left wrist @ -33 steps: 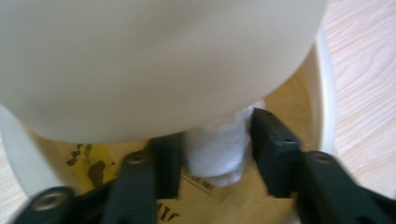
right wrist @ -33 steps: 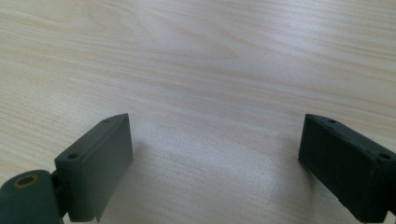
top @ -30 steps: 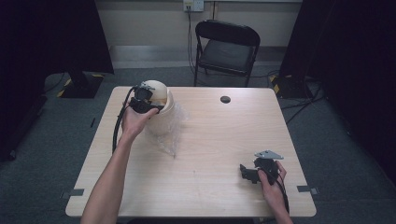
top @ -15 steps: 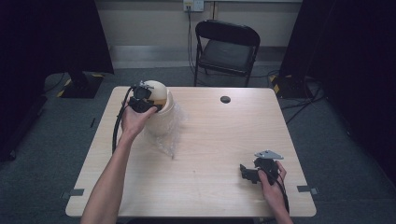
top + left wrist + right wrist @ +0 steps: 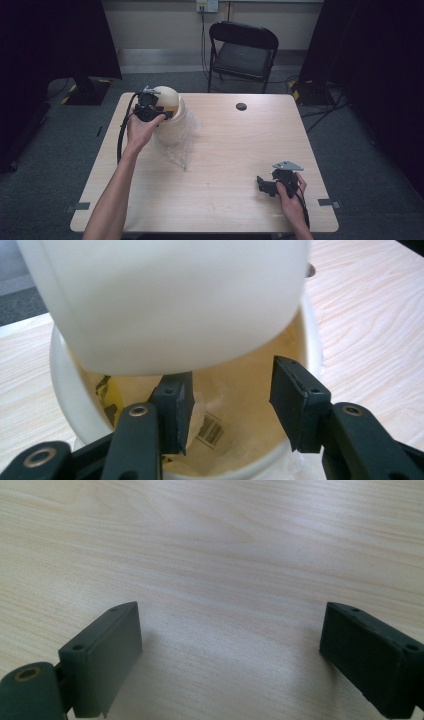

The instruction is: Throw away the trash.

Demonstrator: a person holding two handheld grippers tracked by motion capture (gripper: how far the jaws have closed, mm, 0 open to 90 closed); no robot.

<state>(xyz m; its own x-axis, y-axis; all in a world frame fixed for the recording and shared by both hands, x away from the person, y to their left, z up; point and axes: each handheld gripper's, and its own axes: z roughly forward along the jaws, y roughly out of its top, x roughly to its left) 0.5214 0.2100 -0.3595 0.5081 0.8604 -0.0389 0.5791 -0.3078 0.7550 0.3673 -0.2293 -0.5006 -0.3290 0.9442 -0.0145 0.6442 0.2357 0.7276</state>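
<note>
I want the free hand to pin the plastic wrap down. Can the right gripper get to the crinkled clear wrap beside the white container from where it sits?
Probably yes. The right gripper rests open on bare table, and nothing lies between it and the clear wrap.

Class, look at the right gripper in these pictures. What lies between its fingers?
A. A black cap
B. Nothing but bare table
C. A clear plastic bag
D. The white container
B: the right gripper has its fingers spread wide over the bare wooden table, with nothing held.
</note>
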